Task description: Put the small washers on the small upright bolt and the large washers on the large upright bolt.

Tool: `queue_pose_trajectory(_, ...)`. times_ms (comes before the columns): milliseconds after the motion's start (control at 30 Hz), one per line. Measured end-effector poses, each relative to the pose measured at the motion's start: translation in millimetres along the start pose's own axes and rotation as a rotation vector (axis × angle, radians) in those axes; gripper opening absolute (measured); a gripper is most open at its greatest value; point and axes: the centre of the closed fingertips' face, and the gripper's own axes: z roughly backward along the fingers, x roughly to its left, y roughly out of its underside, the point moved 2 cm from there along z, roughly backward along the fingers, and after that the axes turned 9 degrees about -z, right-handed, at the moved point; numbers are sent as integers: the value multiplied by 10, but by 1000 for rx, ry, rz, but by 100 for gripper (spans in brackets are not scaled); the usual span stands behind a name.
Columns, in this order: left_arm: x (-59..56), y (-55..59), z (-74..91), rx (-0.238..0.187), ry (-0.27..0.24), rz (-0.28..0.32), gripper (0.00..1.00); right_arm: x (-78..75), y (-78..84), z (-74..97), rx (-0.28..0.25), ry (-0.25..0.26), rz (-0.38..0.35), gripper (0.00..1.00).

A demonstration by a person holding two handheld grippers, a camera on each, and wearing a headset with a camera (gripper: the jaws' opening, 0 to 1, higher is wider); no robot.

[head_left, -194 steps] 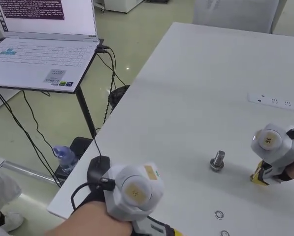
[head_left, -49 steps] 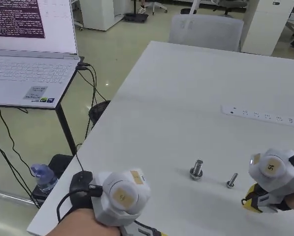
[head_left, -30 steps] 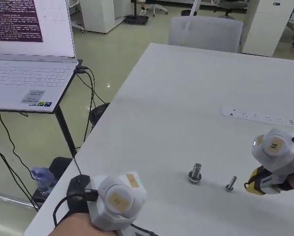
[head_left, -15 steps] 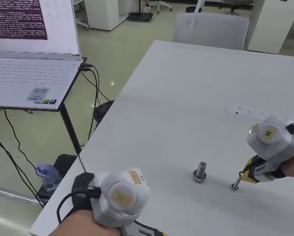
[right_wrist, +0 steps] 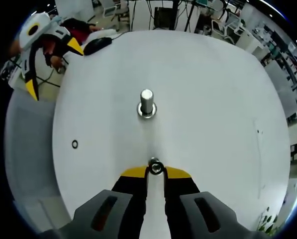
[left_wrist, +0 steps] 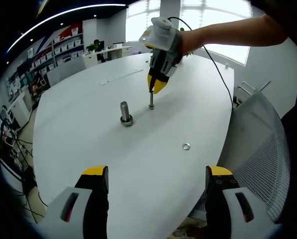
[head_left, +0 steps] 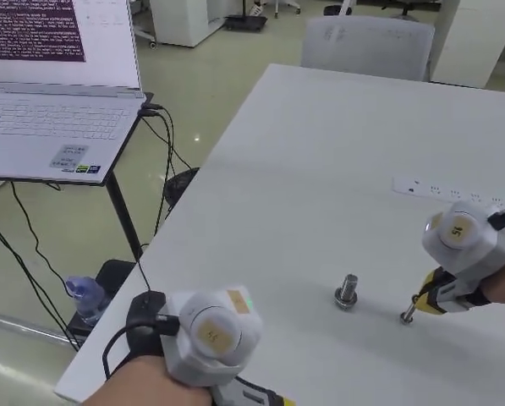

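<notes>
The large upright bolt (head_left: pixel 347 292) (left_wrist: pixel 125 113) (right_wrist: pixel 147 103) stands on the white table (head_left: pixel 303 169). Just right of it stands the small upright bolt (head_left: pixel 407 317) (left_wrist: pixel 151 99). My right gripper (head_left: pixel 417 301) (left_wrist: pixel 152 91) (right_wrist: pixel 155 169) points down at that bolt's top, shut on a small washer (right_wrist: pixel 155 166) right over it. My left gripper (left_wrist: pixel 157 172) (right_wrist: pixel 51 67) stays near the table's front edge, jaws wide apart and holding nothing; its body (head_left: pixel 211 334) shows at the bottom of the head view. One loose washer (left_wrist: pixel 186 146) (right_wrist: pixel 74 144) lies flat nearer the front edge.
A white power strip (head_left: pixel 455 191) lies at the back right. A black mouse (head_left: pixel 146 309) with its cable sits at the table's left edge. Left of the table, a laptop (head_left: pixel 49 118) rests on a stand. A grey chair (head_left: pixel 366 46) faces the far end.
My right gripper has moved from beside the small bolt up and left onto its top. The left gripper has stayed put. The head camera has shifted a little.
</notes>
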Motion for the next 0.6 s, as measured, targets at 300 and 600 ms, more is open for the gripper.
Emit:
queue_pose_trajectory(300,-22,39,4,10,2,2,79,20,15,-71,10,-8,9,13)
queue_pose_trajectory(600,4,41,34,11,-10,10,79,24,75,-221,29,-22,19,13)
